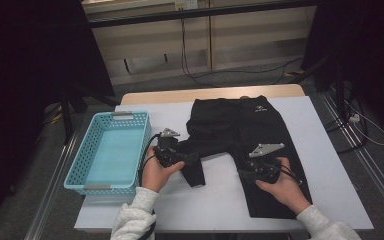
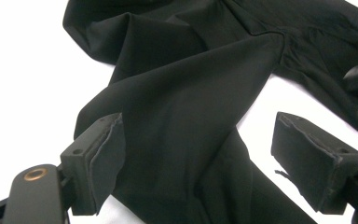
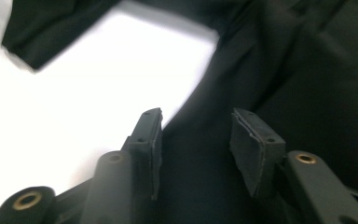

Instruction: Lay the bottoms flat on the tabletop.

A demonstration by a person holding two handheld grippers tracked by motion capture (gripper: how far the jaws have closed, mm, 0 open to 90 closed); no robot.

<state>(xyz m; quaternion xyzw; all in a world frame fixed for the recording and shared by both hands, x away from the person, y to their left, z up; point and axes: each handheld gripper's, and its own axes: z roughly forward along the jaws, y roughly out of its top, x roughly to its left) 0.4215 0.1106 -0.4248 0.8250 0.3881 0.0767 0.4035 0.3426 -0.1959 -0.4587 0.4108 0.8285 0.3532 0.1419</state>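
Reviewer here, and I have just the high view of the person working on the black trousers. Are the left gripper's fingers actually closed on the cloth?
Observer: No. In the left gripper view the left gripper stands wide open, with a raised fold of the black trousers between its fingers, not pinched.
Operator: And the right gripper?
Observer: In the right gripper view the right gripper is part open over a trouser leg; nothing is clamped.
Operator: Is there bare table near it?
Observer: Yes, the white table shows beside the leg's edge, just left of those fingers.
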